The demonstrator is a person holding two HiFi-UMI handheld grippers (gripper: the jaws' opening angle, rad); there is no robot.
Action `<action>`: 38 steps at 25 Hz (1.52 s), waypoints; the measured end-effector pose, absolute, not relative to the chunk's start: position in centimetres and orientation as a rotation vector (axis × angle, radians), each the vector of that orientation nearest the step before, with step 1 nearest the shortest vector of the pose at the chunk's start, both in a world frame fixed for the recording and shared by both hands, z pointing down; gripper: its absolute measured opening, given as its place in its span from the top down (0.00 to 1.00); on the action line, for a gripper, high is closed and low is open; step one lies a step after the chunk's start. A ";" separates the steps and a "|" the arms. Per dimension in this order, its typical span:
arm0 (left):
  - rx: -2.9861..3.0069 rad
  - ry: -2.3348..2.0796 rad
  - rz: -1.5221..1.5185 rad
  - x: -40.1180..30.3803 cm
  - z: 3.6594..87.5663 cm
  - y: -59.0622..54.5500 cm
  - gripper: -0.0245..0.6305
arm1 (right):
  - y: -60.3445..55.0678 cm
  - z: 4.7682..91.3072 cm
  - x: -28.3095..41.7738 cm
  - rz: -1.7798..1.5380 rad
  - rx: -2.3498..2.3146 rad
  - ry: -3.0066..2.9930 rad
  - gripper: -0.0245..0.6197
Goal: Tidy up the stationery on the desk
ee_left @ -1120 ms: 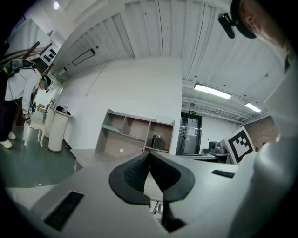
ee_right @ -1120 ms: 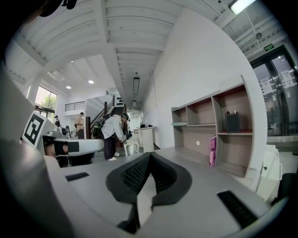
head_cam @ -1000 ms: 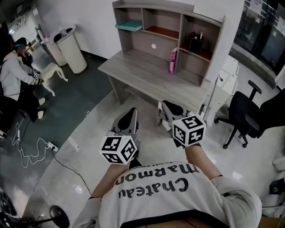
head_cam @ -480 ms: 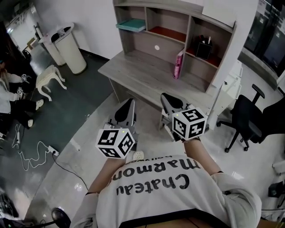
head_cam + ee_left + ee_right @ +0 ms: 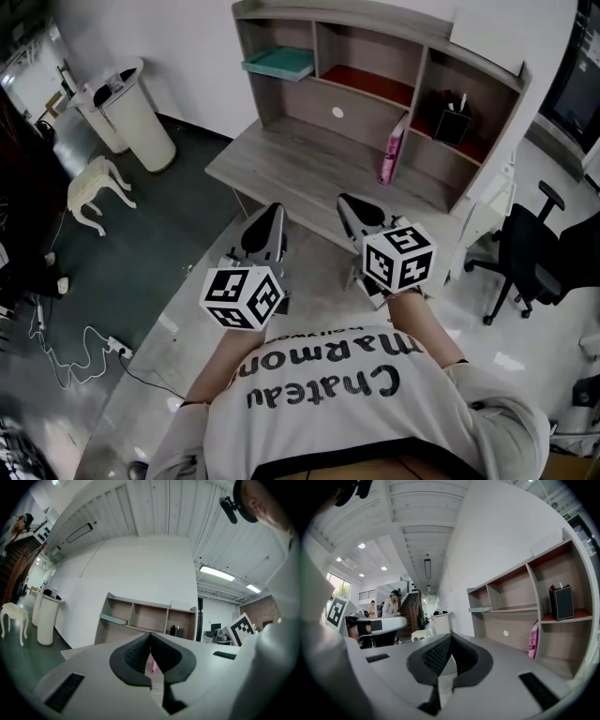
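Both grippers sit short of the desk (image 5: 309, 164), not touching it. Left gripper (image 5: 271, 210): jaws shut tight, nothing betw. them. Right gripper (image 5: 346, 200): same, pads together, empty. Pink book (image 5: 389, 153) stands upright at desk's back edge, towards the right end, just below a divider of the hutch (image 5: 375, 21). In left gripper view only a sliver of it shows, low behind the closed pads. Black pen pot (image 5: 453, 122) is in hutch's right compartment; contents too small to tell. Teal item (image 5: 278, 62) on left shelf: book or tray, can't tell. Red patch (image 5: 370, 84) in mid compartment, unclear what. Part of desk's front edge is hidden behind right gripper.
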State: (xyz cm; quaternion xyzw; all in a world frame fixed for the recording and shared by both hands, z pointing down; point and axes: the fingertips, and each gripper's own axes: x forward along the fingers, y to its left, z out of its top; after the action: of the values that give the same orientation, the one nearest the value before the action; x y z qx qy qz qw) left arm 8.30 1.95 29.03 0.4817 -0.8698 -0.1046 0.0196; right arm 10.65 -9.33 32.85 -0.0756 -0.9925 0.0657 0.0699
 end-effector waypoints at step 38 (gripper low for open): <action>1.504 -2.606 -0.411 -5.5 32.2 4.7 0.94 | -7.6 36.0 -2.1 0.204 -0.156 -2.907 0.94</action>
State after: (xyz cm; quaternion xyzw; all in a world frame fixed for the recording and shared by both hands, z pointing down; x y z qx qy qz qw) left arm -5.49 4.73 32.16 0.4944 -0.8571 -0.1352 0.0522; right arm -2.12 -7.55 36.04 -0.0530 -0.9899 0.0695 0.1112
